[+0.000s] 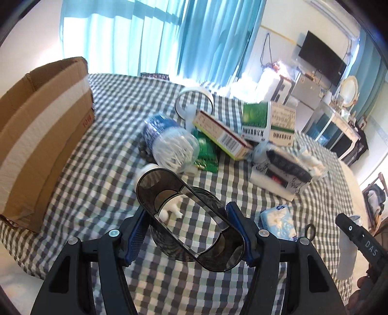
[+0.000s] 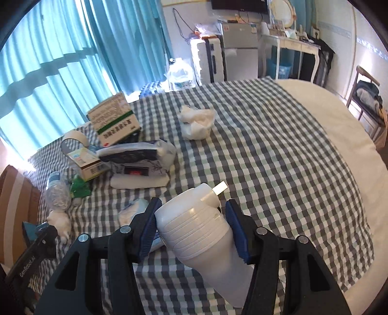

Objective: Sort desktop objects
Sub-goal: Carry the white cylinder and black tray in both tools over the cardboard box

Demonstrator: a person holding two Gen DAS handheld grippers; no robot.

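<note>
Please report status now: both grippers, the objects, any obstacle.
Left gripper shut on dark smoky translucent plastic holder. Right gripper shut on white ribbed plastic bottle. Brown cardboard box open at left; no obstacle seen.

Cardboard box (image 1: pixel 36 135) cut off at left edge; white bottle (image 2: pixel 201 232) base hidden behind gripper arms.

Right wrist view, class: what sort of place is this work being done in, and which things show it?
Probably a bedroom or small studio flat. The sorting is done on a bed under a checked cloth, blue curtains cover a window, and a small fridge and a dressing table with mirror stand by the far wall.
</note>
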